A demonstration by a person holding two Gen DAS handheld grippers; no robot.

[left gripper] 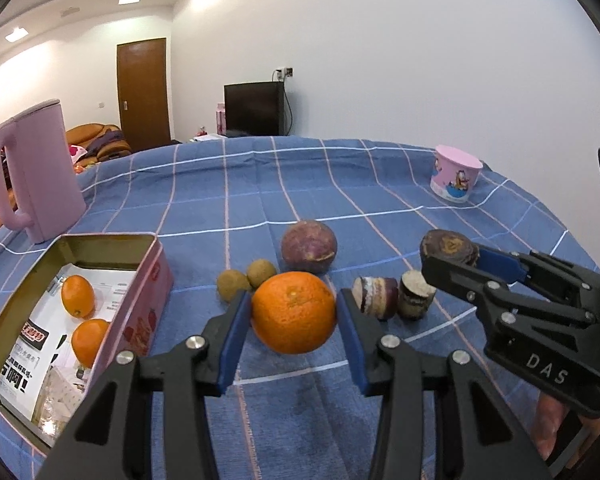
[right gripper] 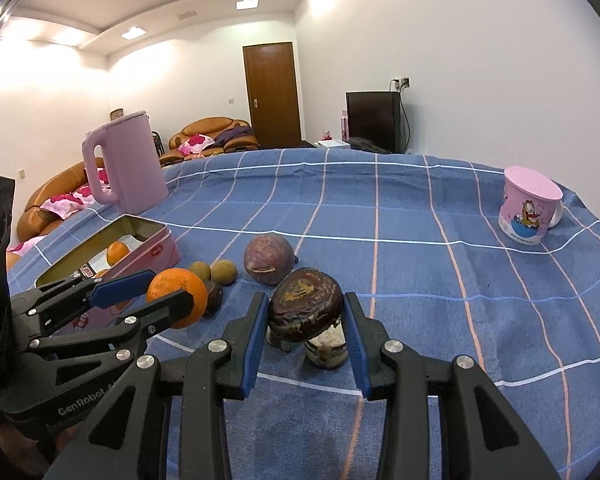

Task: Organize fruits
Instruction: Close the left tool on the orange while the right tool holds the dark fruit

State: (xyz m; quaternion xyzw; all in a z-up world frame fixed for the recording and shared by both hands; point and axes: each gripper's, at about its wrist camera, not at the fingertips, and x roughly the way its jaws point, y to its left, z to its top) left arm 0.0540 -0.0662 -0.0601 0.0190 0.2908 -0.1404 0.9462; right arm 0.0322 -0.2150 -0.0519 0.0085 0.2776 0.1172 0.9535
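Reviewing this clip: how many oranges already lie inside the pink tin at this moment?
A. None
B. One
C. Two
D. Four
C: the left wrist view shows two oranges lying on the printed paper inside the open pink tin, while a third, larger orange sits between the pads of the left hand-held gripper, outside the tin.

Checked cloth [left gripper: 300, 184] matt; tin [left gripper: 100, 240] glossy metal; orange [left gripper: 294, 312] dimpled.
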